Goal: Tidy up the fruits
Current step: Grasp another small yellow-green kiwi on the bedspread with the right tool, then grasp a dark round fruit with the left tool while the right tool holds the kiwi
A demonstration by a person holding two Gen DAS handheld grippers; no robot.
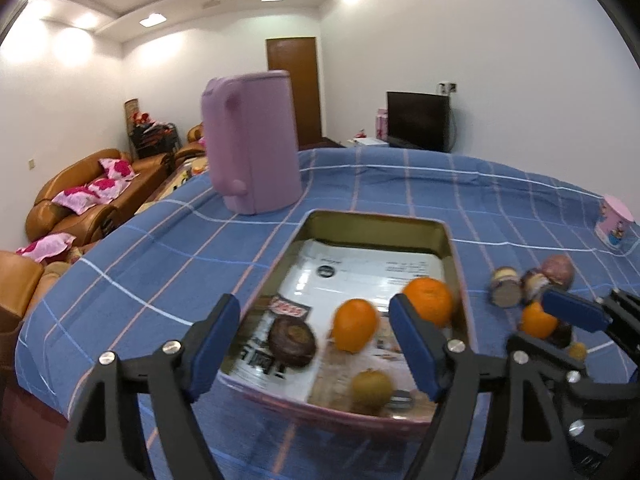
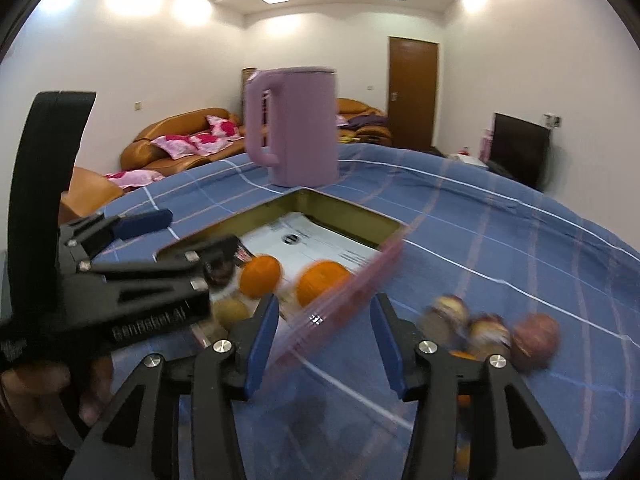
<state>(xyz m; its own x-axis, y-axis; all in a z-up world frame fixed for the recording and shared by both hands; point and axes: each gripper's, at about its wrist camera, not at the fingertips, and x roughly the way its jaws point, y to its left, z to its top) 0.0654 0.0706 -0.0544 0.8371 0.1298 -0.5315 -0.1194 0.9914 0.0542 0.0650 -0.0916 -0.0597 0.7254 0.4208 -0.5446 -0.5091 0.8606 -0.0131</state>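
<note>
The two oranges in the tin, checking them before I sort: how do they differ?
The left orange lies nearer the tin's middle, beside a dark round fruit; the right orange sits against the tin's right wall. The right one looks slightly larger and lies farther from the camera. Both are round, bright orange and resting on printed paper.

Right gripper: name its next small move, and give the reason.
Probably swing the right gripper toward the loose fruits on the blue cloth and close on one. Its jaws stand open with nothing pressed between them, two oranges already lie in the tin, and that cluster remains outside.
</note>
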